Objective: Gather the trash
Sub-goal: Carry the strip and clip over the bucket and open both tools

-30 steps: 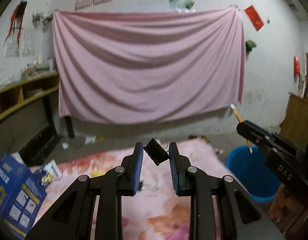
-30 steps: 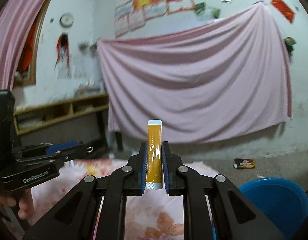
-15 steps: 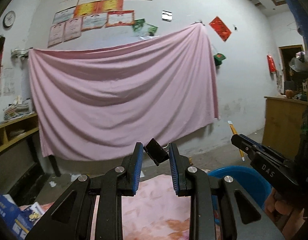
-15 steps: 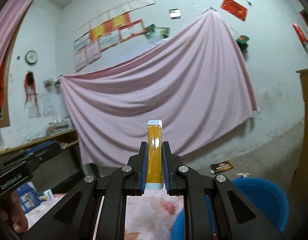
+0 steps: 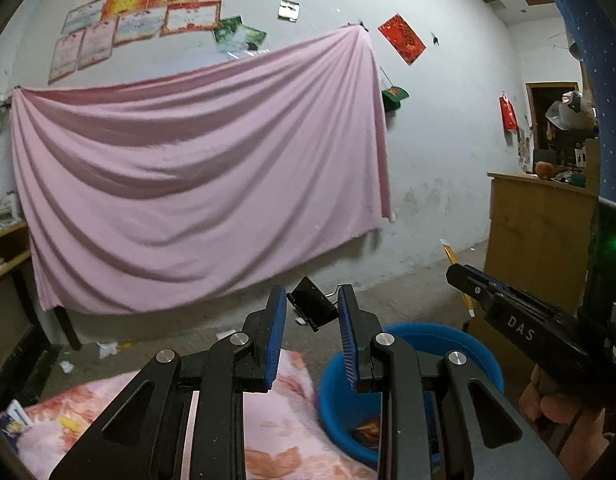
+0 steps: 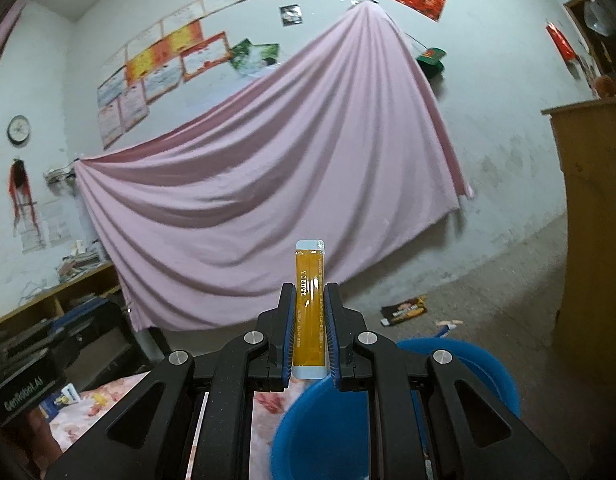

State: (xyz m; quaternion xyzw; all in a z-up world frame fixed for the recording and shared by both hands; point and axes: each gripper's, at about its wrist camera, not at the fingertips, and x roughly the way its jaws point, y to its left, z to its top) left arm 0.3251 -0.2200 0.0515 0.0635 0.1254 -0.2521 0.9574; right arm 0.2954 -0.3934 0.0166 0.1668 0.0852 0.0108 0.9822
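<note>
Left tongs (image 5: 312, 312): blue-padded fingers set at a moderate gap, a black binder clip (image 5: 312, 307) between the tips. The clip sits tilted, wire handle toward the right pad. It nearly spans the gap; firm contact on both sides cannot be told from this view, but it hangs there with nothing else bearing it.

Right tongs (image 6: 309, 312): narrow, closed on an orange sachet (image 6: 308, 312). The sachet stands upright between the pads, its white-sealed top end well above the fingertips, its lower white end showing below the pads. A printed number runs along its face.

Blue bucket (image 5: 459, 344): on the floor, just off the right edge of the floral-covered surface (image 5: 284, 420). In the left wrist view it lies below and right of the left tongs; some coloured scrap rests at its bottom. In the right wrist view its rim (image 6: 495, 364) sits directly beneath the right tongs and the sachet.

Right-hand device (image 5: 519, 324) enters the left wrist view from the right, lettered "DAS", with a hand (image 5: 555, 408) under it.

Background: pink sheet (image 5: 196, 168) hung on the wall, papers above it. Dark wrapper (image 6: 403, 310) lying on the floor near the wall.
</note>
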